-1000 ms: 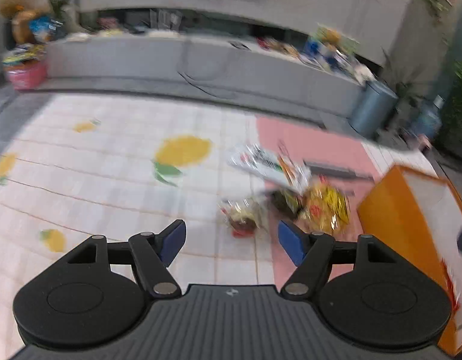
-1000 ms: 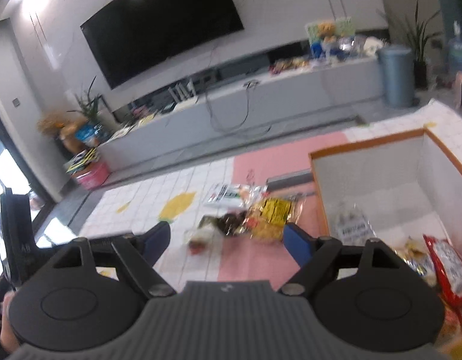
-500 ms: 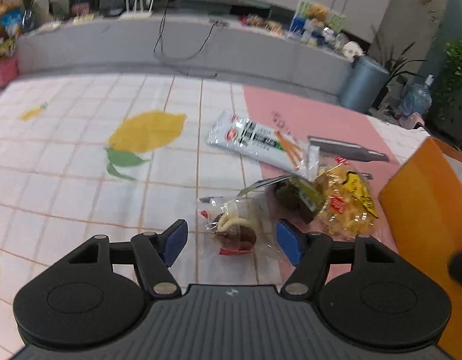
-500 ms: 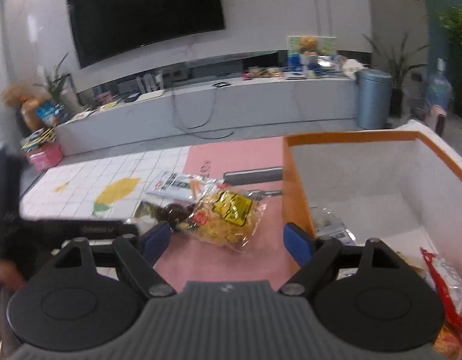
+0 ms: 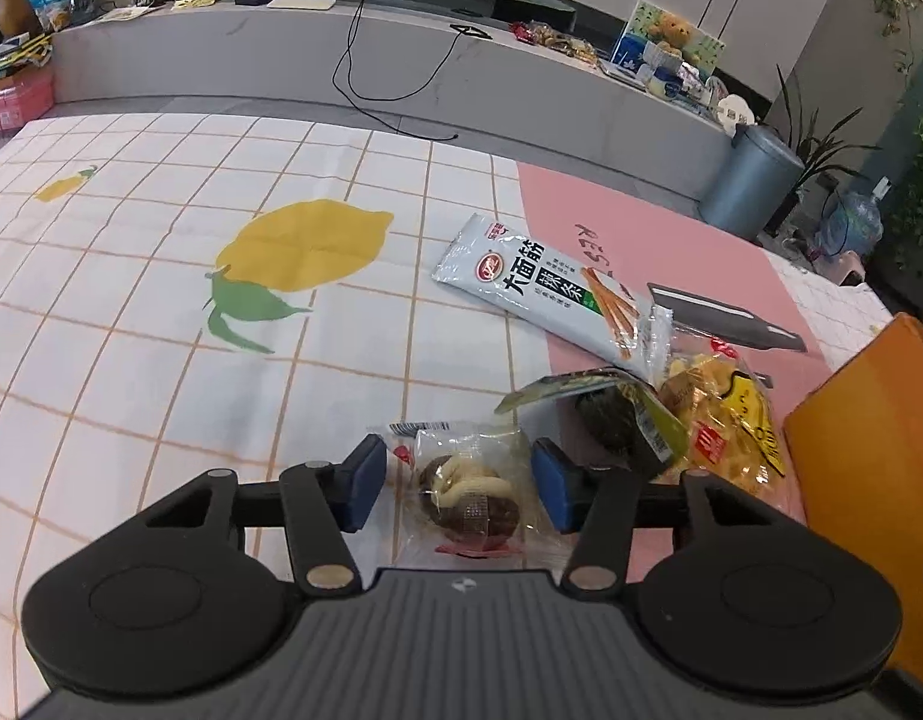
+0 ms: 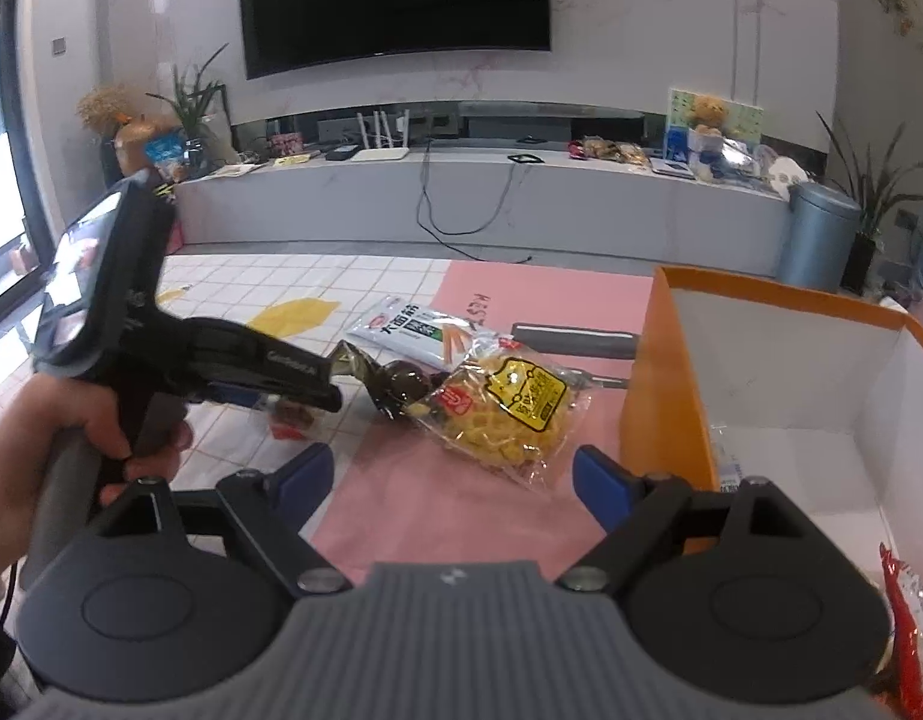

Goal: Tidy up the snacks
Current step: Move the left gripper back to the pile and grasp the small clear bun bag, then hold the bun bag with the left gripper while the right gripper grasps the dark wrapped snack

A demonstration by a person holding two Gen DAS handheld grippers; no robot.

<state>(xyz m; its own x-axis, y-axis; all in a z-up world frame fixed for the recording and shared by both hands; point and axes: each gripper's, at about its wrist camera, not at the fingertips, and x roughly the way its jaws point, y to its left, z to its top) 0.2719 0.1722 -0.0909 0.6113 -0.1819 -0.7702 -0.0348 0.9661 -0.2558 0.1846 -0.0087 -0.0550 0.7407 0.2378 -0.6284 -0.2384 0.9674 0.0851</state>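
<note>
A clear-wrapped chocolate pastry (image 5: 468,501) lies on the checked cloth between the open jaws of my left gripper (image 5: 455,483); whether the pads touch the wrapper I cannot tell. Right of it lie a dark snack in a green wrapper (image 5: 620,420), a yellow chip bag (image 5: 725,420) and a long white noodle-stick packet (image 5: 551,288). In the right wrist view my right gripper (image 6: 452,480) is open and empty, just short of the yellow chip bag (image 6: 509,414). The left gripper (image 6: 269,372) shows there at the left, over the pastry (image 6: 290,417).
An orange box with white inside walls (image 6: 791,360) stands at the right and holds snack packets, one red (image 6: 908,630). Its orange side (image 5: 869,468) shows in the left wrist view. A grey flat tool (image 5: 725,318) lies on the pink mat. A long grey TV bench (image 6: 491,204) runs behind.
My left gripper has moved down and forward until the pastry sits between its jaws. My right gripper has swung left and closer to the yellow chip bag.
</note>
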